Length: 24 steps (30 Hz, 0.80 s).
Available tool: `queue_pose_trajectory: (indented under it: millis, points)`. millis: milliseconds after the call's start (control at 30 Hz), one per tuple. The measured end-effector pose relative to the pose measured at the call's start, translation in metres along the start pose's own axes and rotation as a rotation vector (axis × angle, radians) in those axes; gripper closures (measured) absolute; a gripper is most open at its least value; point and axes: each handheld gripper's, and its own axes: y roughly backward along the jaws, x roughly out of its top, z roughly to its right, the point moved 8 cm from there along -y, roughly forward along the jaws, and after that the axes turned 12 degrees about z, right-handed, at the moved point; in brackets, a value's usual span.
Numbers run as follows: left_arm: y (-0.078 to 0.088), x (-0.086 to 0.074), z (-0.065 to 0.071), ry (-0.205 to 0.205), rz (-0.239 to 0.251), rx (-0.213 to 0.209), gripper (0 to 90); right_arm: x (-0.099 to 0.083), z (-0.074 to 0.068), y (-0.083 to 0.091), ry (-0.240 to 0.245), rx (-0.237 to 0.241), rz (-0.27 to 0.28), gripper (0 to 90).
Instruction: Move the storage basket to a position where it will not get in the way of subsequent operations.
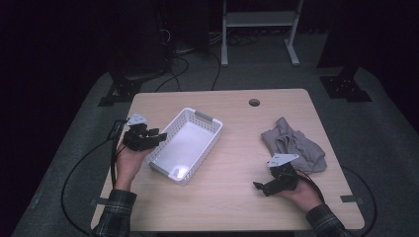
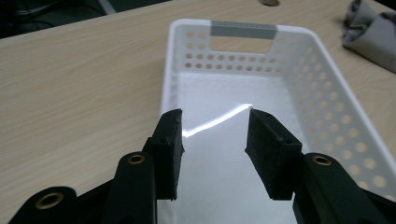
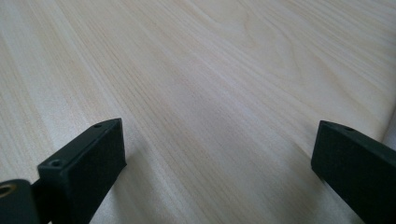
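My left tool (image 1: 157,137) hangs over the near-left end of the white basket (image 1: 207,129), just above its rim. Jaws partly spread, nothing between the pads (image 2: 169,154). Seen along them in the left gripper view, the basket (image 2: 322,93) floor is bare and glossy, with a grey strip across the handle cut-out at the far end.

Basket sits on the worktop (image 1: 237,192) left of centre, turned at an angle, its long axis running from the near-left toward the far edge. Perforated walls all round.

My right tool (image 1: 258,186) is low near the near-right corner of the worktop, pointing toward the left edge. Jaws spread wide, nothing gripped; in the right gripper view bare wood grain (image 3: 210,93) lies between them.

Grey cloth (image 1: 296,145), crumpled, lies by the right edge, just beyond my right hand (image 1: 302,191), well apart from the basket. Its corner also shows past the basket in the left gripper view (image 2: 373,35).

Round cable hole (image 1: 254,102) near the far edge.
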Motion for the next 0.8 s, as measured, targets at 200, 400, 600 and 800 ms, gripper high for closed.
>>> queue_pose_trajectory:
  millis: [200, 400, 600, 800]
  points:
    - [0.001, 0.0, 0.025, -0.003, 0.007, -0.052, 55.4, 0.0, 0.0, 0.0, 0.0, 0.0, 0.0, 2.3]
    - [-0.001, -0.006, 0.046, -0.006, -0.004, -0.085, 54.8, 0.0, 0.0, 0.0, 0.001, 0.0, 0.0, 2.3]
    - [-0.008, -0.014, 0.076, -0.04, -0.031, -0.136, 54.4, 0.0, 0.0, 0.0, 0.001, 0.0, 0.0, 2.3]
    - [-0.015, -0.024, 0.097, -0.055, -0.063, -0.18, 54.1, 0.0, 0.0, 0.0, 0.0, 0.0, 0.0, 2.3]
